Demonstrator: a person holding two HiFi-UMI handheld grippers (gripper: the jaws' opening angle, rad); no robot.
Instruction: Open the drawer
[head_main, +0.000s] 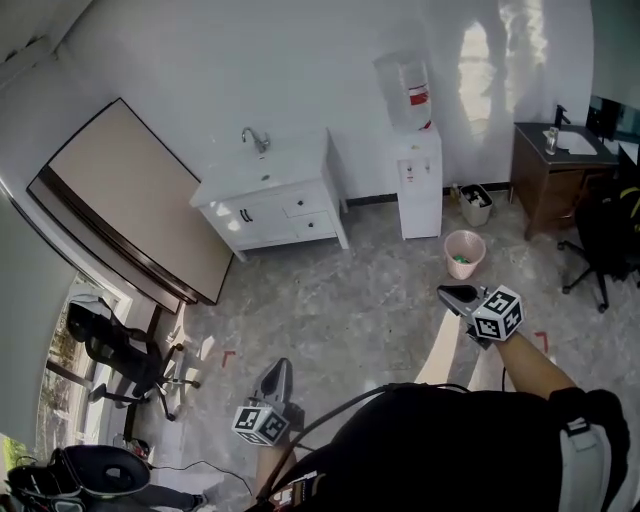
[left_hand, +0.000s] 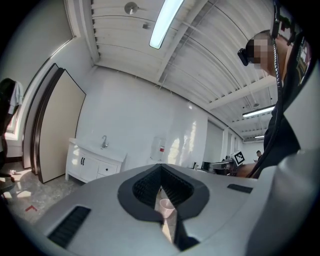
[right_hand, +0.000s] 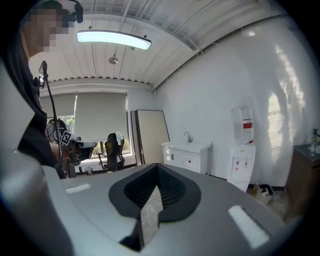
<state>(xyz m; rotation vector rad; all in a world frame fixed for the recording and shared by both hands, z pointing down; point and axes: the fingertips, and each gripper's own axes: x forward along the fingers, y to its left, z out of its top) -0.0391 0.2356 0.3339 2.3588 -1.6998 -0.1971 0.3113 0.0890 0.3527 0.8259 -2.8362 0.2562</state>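
Both my grippers are empty. The jaws of my left gripper (head_main: 279, 366) are pressed together with nothing between them, and the jaws of my right gripper (head_main: 452, 293) are also closed on nothing. I hold both in front of me over the stone floor (head_main: 340, 300), the left one near and low in the head view, the right one further out and to the right.

The drawer belongs to the white sink cabinet (head_main: 262, 182), which stands against the far wall, well apart from both grippers. It is between the big board (head_main: 130, 200) leaning on the left wall and the water dispenser (head_main: 421, 185) to the right. The cabinet has two doors with dark handles on its left part and two drawers on its right part, an upper drawer (head_main: 305, 204) and a lower drawer (head_main: 316, 227). The task does not say which one.

I think the drawer front is a stiff painted panel that will not bend or break. It should slide straight out on its runners, and I expect it to be rather light. Each front seems to carry one small dark knob in the middle, too small to see well from here. This knob is the place to take hold. It is probably smooth, so the jaws may slip off. They must first open, then close around the knob firmly before pulling straight toward me.
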